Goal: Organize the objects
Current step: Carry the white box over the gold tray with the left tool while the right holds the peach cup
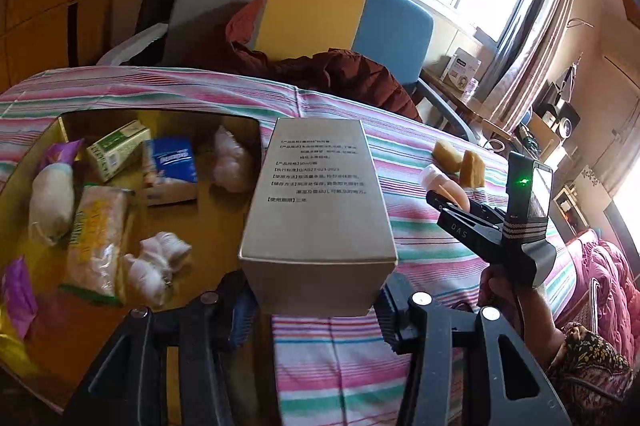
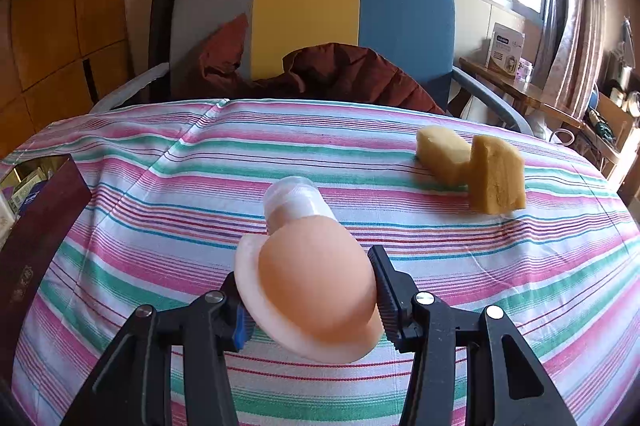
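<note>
My left gripper (image 1: 316, 290) is shut on a grey printed carton (image 1: 320, 201), held over the striped cloth beside the open storage box (image 1: 36, 153), which holds packets and white bundles. My right gripper (image 2: 308, 294) is shut on a peach round-bodied bottle with a clear cap (image 2: 312, 286), held just above the cloth. The right gripper (image 1: 448, 193) with the peach bottle (image 1: 440, 181) also shows in the left wrist view, right of the carton. Two yellow sponge pieces (image 2: 472, 161) lie on the cloth at the far right; they also show in the left wrist view (image 1: 460, 157).
The table is covered by a pink, green and white striped cloth (image 2: 280, 161). Behind it stands a grey, yellow and blue chair (image 2: 312, 21) with a dark red jacket (image 2: 352, 73). The storage box's dark side (image 2: 36, 250) is at left. A side desk with a white box (image 2: 506, 49) is at right.
</note>
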A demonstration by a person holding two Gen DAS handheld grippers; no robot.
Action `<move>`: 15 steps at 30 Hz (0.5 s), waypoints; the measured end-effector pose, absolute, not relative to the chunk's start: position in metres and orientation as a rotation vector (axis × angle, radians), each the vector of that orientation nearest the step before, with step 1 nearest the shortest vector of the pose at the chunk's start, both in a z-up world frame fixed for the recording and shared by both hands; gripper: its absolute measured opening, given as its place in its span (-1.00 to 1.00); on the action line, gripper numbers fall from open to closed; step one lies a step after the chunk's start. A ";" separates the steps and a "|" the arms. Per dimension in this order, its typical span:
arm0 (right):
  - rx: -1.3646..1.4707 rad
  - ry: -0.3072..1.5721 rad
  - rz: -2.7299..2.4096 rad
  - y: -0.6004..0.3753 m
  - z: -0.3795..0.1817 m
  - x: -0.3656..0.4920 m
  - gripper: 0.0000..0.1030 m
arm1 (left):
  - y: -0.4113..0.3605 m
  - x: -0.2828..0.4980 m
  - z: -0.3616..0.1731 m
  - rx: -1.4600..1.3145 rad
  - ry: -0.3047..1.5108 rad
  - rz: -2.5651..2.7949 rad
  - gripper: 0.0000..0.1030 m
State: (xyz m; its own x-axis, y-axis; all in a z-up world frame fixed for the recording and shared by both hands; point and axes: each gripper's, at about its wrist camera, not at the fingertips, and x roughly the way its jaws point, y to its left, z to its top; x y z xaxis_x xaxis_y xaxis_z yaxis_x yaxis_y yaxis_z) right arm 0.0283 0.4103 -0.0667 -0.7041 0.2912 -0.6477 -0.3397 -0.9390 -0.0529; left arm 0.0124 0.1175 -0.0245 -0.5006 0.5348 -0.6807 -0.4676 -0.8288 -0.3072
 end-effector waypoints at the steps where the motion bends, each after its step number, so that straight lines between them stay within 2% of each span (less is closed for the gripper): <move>1: -0.979 0.090 2.623 0.408 -0.067 0.029 -0.02 | 0.108 0.014 -0.024 -1.093 -0.116 2.321 -0.02; 15: -1.001 0.047 2.619 0.399 -0.068 0.028 -0.02 | 0.005 0.010 -0.048 -1.303 -0.216 2.381 -0.02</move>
